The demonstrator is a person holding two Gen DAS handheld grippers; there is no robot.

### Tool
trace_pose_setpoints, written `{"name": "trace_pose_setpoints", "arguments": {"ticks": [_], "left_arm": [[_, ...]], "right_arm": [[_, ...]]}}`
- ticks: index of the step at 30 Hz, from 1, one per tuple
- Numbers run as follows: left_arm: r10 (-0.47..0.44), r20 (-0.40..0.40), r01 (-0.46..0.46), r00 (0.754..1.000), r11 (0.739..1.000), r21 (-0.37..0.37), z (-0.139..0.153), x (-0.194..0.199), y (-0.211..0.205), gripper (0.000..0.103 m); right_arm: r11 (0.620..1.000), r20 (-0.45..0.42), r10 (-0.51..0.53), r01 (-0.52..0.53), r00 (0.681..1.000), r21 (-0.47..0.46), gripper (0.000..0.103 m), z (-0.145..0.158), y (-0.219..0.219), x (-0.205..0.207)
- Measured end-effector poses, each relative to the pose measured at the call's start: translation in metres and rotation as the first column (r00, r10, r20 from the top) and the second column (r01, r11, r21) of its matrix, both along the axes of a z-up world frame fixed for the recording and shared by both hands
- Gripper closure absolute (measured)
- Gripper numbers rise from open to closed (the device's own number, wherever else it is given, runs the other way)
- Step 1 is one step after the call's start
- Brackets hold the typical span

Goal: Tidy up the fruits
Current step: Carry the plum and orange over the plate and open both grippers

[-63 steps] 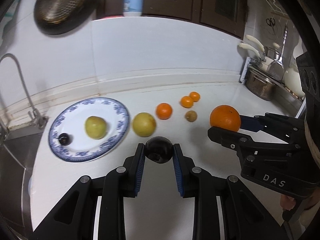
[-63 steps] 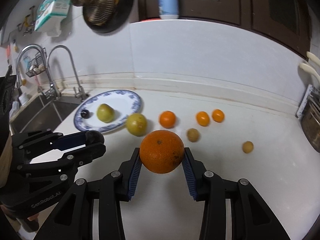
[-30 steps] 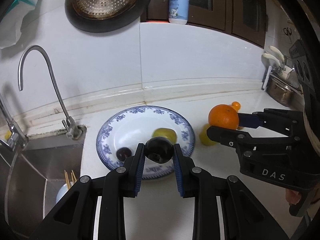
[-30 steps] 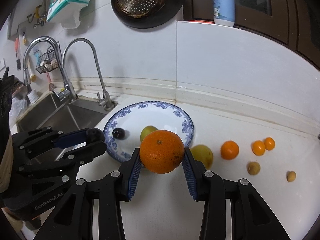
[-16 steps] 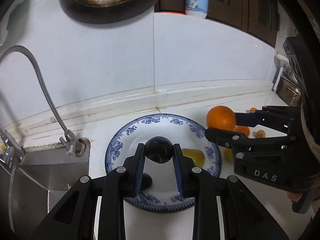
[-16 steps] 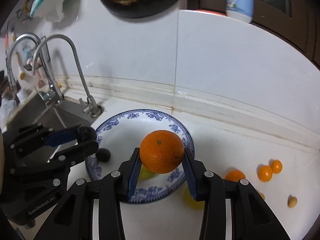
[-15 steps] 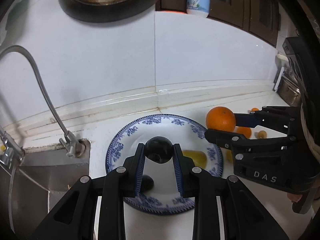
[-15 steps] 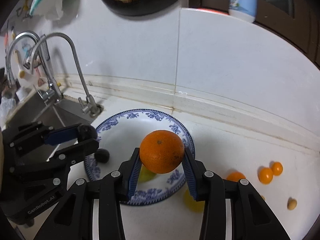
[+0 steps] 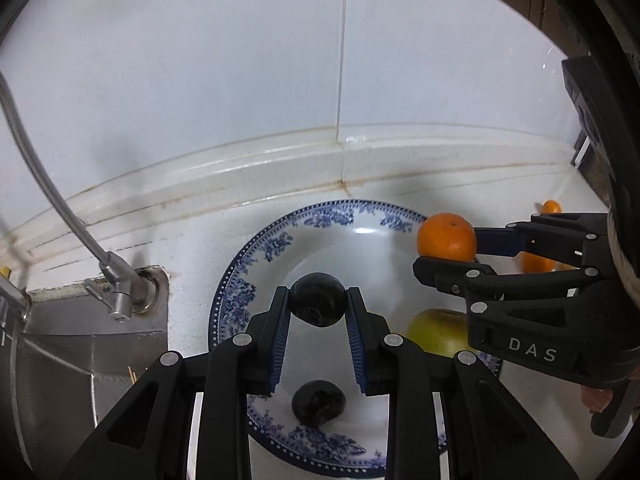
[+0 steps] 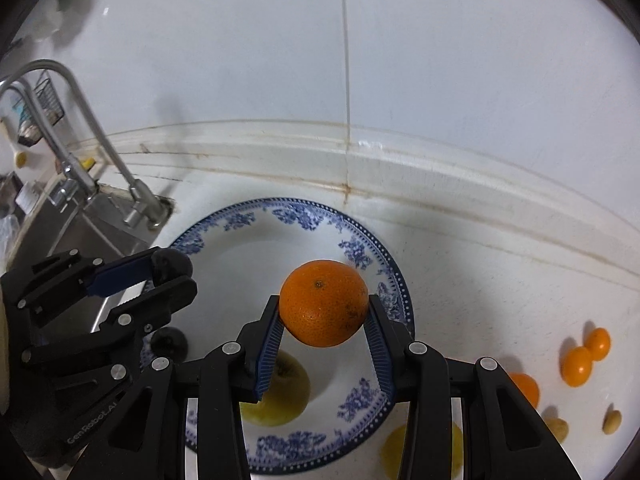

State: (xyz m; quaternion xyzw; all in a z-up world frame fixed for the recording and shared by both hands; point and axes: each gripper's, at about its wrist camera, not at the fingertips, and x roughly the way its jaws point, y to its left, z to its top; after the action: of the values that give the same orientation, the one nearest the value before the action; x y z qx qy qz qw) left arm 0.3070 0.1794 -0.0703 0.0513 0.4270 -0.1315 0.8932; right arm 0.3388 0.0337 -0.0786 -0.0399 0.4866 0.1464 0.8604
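My left gripper is shut on a dark plum and holds it above the blue-patterned plate. A second dark plum and a yellow-green fruit lie on that plate. My right gripper is shut on a large orange above the plate's right side. The right wrist view shows the left gripper at the left over the plate's near-left rim, with the plum on the plate below it.
A sink and tap lie left of the plate. The white tiled wall rises close behind. On the counter right of the plate lie a yellow fruit, three small oranges and two small brownish fruits.
Both grippers have moved forward and lower over the plate, each still holding its fruit. The plate and wall look much closer.
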Motion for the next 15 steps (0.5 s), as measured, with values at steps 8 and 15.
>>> {"name": "trace_pose_setpoints", "arguments": {"ticks": [8, 15], "left_arm": [[0.007, -0.027, -0.008, 1.000, 1.000, -0.007, -0.007, 0.006, 0.001, 0.075], [0.020, -0.004, -0.020, 1.000, 1.000, 0.004, 0.000, 0.000, 0.002, 0.062]], "right_arm": [[1.000, -0.032, -0.004, 0.004, 0.999, 0.014, 0.061, -0.009, 0.000, 0.011], [1.000, -0.039, 0.006, -0.005, 0.999, 0.027, 0.060, -0.010, -0.001, 0.012]]}}
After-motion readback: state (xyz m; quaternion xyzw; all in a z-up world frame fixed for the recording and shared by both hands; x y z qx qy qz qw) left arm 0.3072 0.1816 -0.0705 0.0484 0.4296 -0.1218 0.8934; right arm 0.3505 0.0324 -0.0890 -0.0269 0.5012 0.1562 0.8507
